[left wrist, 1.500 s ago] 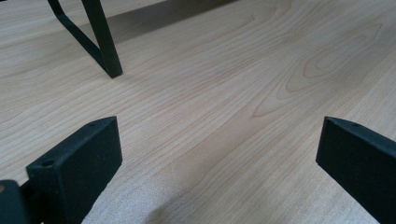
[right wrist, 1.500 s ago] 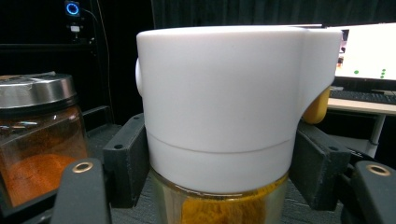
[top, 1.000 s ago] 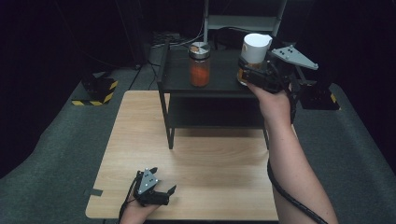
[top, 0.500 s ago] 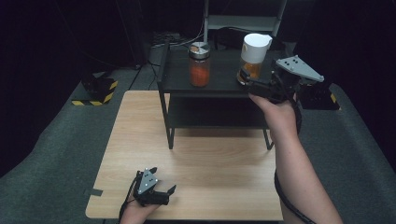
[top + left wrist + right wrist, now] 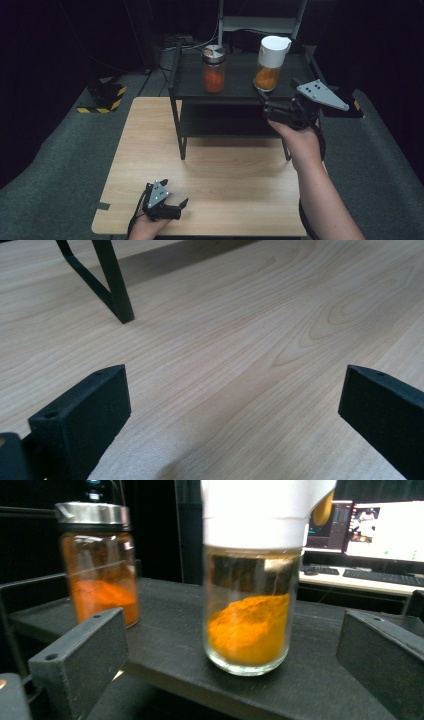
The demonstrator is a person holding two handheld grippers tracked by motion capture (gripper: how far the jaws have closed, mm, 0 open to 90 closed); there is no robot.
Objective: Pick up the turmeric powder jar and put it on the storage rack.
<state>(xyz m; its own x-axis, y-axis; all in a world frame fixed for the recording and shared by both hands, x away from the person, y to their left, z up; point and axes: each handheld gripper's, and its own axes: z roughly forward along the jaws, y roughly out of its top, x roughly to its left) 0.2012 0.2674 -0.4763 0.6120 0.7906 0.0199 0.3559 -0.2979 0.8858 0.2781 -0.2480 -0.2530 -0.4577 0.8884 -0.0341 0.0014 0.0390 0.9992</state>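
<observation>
- The left gripper (image 5: 170, 205) sits at about seven o'clock on the wooden table (image 5: 235, 175), near its front edge, with a hand under it; its jaws stand wide and there is just bare wood grain between them.
- In the left gripper view, a leg of the black shelf rack (image 5: 117, 290) comes down onto the tabletop at about eleven o'clock.
- Up on the rack's top shelf (image 5: 240, 82), at twelve o'clock from the table's middle, stands a glass jar with a metal lid (image 5: 213, 69), holding red-orange powder.
- Just right of it, at about one o'clock, stands the white-capped jar (image 5: 270, 63), upright on the same shelf and well apart from the first jar, with yellow-orange powder heaped low inside.
- The right gripper (image 5: 265, 102) is at the shelf's front edge, just in front of and below that jar; its jaws have just been opening and now stand wide, off the glass.
- Through the right gripper view, the white-capped jar (image 5: 252, 605) stands free beyond the two jaws, untouched.
</observation>
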